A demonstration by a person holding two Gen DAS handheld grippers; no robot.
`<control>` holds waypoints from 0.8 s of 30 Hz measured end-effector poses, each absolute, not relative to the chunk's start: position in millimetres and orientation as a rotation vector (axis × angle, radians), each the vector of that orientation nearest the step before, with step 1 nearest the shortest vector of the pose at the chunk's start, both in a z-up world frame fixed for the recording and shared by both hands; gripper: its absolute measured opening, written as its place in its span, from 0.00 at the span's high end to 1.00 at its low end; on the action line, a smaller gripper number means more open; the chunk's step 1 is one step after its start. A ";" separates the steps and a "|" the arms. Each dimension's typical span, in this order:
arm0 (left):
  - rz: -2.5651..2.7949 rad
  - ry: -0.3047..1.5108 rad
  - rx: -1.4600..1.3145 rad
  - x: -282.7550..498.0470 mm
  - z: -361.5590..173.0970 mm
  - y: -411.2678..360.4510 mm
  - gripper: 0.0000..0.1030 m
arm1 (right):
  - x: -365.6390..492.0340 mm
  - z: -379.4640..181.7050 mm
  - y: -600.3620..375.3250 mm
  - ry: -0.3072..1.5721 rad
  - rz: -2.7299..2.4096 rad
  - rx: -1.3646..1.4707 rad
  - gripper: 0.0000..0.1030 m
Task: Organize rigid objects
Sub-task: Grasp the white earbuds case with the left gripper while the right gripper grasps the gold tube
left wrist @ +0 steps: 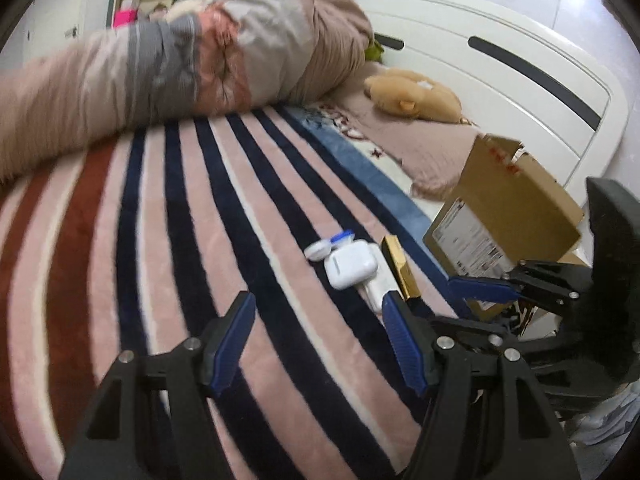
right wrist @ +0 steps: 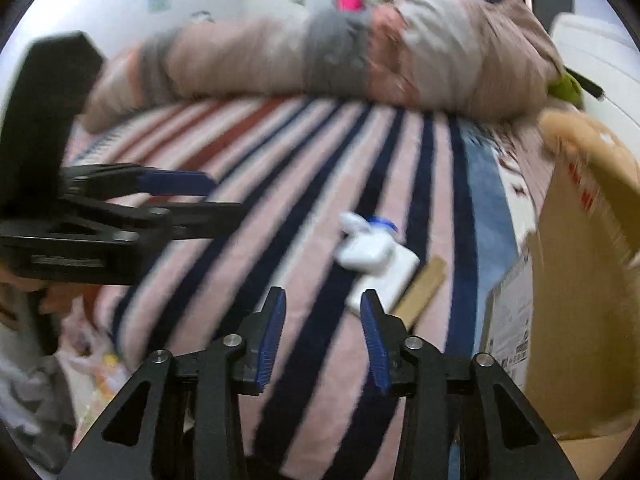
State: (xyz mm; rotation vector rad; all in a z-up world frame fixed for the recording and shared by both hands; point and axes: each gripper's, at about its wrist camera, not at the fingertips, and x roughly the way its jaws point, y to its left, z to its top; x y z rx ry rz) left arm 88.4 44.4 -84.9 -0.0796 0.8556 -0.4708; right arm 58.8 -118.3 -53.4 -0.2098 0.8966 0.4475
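- Four small things lie bunched on the striped blanket (left wrist: 200,240): an earbud case (left wrist: 350,265), a white charger (right wrist: 384,278) under and beside it, a lens case (left wrist: 330,243) with one blue cap touching its far side, and a gold bar (left wrist: 400,266) just beside the charger.
- Your left gripper (left wrist: 318,344) has its jaws spread wide with nothing between them — it hangs short of the pile, its right finger near the charger's end.
- Your right gripper (right wrist: 322,334) is also spread and empty, aimed at the charger's near corner; I'd judge that is the likeliest first pick.
- You have the box (left wrist: 516,208) standing open just right of the pile, near enough for short carries — likely the place for the items.
- Watch the stacking: the earbud case rests partly on the charger, so pulling the charger first may tip it.
- Bedding (left wrist: 240,48) and a plush toy (left wrist: 412,96) lie well apart and play no part in this.
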 end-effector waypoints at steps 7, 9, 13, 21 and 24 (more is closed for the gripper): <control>-0.588 0.895 -0.100 119.9 -121.5 13.0 0.40 | 89.6 -103.7 -138.8 0.925 0.298 -0.196 0.66; -0.609 0.912 -0.126 130.0 -129.7 4.4 0.40 | 94.8 -110.3 -141.2 0.904 0.232 -0.221 0.66; -0.643 0.927 -0.156 147.7 -143.7 -16.2 0.40 | 101.5 -119.2 -140.1 0.885 0.205 -0.250 0.67; -0.579 0.955 -0.220 164.9 -162.6 -27.1 0.49 | 105.7 -125.3 -139.8 0.849 0.151 -0.304 0.77; -0.575 0.943 -0.196 159.3 -160.1 -27.6 0.49 | 108.1 -127.1 -138.0 0.862 0.166 -0.291 0.88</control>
